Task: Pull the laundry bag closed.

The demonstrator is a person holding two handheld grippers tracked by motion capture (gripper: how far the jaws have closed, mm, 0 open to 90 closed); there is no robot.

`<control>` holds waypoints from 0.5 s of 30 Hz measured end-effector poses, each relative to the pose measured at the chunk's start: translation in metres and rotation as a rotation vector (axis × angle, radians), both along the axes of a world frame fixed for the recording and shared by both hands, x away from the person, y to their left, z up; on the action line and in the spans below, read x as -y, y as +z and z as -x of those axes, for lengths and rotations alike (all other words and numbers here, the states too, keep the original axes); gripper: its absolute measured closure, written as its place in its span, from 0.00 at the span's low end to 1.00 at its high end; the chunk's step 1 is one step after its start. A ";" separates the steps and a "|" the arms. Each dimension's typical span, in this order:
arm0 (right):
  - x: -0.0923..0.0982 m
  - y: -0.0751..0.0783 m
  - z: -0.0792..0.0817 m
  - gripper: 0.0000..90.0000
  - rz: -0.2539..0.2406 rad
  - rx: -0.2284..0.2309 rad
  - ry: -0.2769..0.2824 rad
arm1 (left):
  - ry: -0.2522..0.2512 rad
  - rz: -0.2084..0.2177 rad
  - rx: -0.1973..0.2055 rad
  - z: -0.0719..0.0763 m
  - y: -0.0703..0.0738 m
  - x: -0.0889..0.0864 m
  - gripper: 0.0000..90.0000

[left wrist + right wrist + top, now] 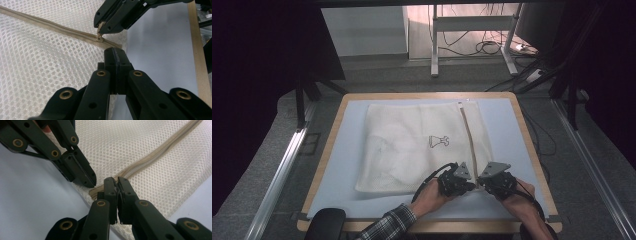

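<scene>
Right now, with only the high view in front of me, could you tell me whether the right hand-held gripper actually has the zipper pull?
Observer: Yes. In the left gripper view the right hand-held gripper is shut on the beige pull.
Operator: Thank you. And is the left one holding the bag?
Observer: The left hand-held gripper is shut, with its tips at the edge of the bag beside the zipper's end. I cannot tell whether mesh is pinched.
Operator: Is the zipper open anywhere?
Observer: The stretch of zipper seen beyond the pull looks joined.
</scene>
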State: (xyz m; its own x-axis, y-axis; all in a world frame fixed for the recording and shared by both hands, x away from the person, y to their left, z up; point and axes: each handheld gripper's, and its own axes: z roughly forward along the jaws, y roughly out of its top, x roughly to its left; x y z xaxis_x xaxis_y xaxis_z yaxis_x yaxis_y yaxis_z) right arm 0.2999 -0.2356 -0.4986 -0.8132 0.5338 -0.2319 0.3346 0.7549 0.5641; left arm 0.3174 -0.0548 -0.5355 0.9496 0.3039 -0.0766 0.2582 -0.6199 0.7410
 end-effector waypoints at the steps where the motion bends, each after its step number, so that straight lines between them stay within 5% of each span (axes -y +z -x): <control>1: 0.000 0.000 -0.001 0.95 -0.001 0.001 -0.001 | 0.000 0.000 0.000 0.000 0.000 0.000 1.00; 15: -0.001 -0.001 -0.012 0.95 0.003 0.016 -0.026 | 0.014 0.006 0.045 0.006 -0.001 0.001 1.00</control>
